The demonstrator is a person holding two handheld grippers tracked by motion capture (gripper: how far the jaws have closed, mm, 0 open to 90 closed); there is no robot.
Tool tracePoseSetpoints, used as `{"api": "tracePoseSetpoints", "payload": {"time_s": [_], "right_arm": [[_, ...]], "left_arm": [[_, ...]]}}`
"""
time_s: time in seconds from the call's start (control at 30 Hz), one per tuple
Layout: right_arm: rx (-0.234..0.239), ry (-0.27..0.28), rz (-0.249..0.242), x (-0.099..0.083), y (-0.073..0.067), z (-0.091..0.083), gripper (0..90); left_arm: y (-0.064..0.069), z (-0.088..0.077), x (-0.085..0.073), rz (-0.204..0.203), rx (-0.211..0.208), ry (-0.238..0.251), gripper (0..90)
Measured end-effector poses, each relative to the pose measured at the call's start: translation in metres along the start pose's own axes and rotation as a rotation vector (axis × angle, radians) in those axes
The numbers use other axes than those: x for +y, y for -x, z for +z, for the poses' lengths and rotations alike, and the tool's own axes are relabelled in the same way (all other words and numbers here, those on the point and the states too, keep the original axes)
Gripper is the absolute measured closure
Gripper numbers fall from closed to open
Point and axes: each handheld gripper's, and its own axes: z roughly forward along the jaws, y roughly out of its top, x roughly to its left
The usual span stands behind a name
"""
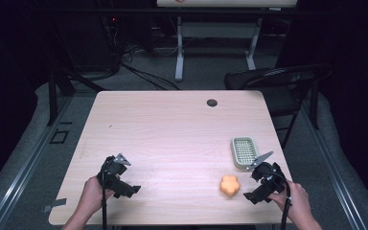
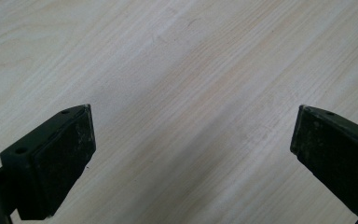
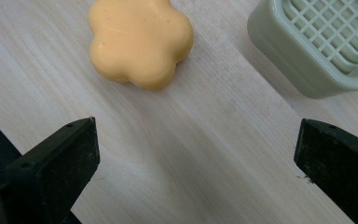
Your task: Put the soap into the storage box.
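Right gripper [image 1: 257, 186] sits nearest my view, jaws apart and empty; orange flower-shaped soap [image 1: 230, 185] just to its left.
Left gripper [image 1: 123, 179], also apart, is well off; green slotted dish [image 1: 244, 152] lies beyond the soap; I'd reach with the right.

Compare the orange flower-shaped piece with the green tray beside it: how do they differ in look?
The orange flower-shaped piece is solid with a smooth lobed outline; the green tray is rectangular with rounded corners and a slotted grid top. The piece lies nearer the person, the tray farther. Both rest flat on the table, apart.
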Motion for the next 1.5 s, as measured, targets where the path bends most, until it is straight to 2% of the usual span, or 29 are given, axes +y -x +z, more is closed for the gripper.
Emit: {"api": "tracePoseSetpoints", "payload": {"time_s": [0.17, 0.2, 0.47, 0.63, 0.83, 1.03, 1.13, 1.17, 1.2, 1.23, 1.37, 1.4, 1.5], "right_arm": [[0.003, 0.015, 0.008, 0.004, -0.004, 0.001, 0.0], [0.0, -0.002, -0.016, 0.008, -0.006, 0.0, 0.0], [0.029, -0.001, -0.044, 0.025, -0.015, 0.007, 0.0], [0.033, -0.033, -0.081, 0.042, -0.025, 0.018, 0.0], [0.03, -0.049, -0.078, 0.047, -0.024, 0.027, 0.0], [0.062, -0.058, -0.062, 0.052, -0.025, 0.039, 0.0], [0.049, -0.077, -0.085, 0.055, -0.026, 0.04, 0.0], [0.061, -0.071, -0.076, 0.055, -0.027, 0.042, 0.0], [0.063, -0.07, -0.068, 0.056, -0.027, 0.045, 0.8], [0.056, -0.092, -0.081, 0.057, -0.026, 0.044, 2.0], [0.055, -0.076, -0.071, 0.058, -0.027, 0.045, 7.4], [0.062, -0.081, -0.064, 0.057, -0.028, 0.047, 14.2], [0.059, -0.088, -0.052, 0.055, -0.028, 0.049, 16.3]], "left_arm": [[0.0, -0.001, 0.0, -0.004, 0.005, 0.004, 0.1], [0.0, -0.002, 0.0, -0.002, 0.005, 0.006, 0.1], [0.0, -0.001, 0.0, 0.0, 0.001, 0.006, 0.1], [0.001, -0.002, 0.0, 0.004, -0.001, 0.006, 0.1], [0.001, -0.001, 0.0, 0.005, 0.0, 0.004, 0.1], [0.001, -0.001, 0.0, 0.005, 0.001, 0.003, 0.1], [0.0, -0.001, 0.0, 0.0, 0.0, 0.004, 0.1], [0.0, -0.001, -0.001, 0.0, 0.0, 0.005, 0.1], [0.001, -0.002, -0.001, 0.0, -0.002, 0.009, 0.1], [0.001, -0.001, -0.001, 0.001, -0.002, 0.008, 0.1], [-0.001, -0.001, -0.002, -0.003, -0.002, 0.007, 0.1], [-0.001, -0.002, -0.001, -0.004, -0.006, 0.007, 0.1], [0.002, -0.002, -0.001, 0.008, -0.005, 0.006, 0.1]]}}
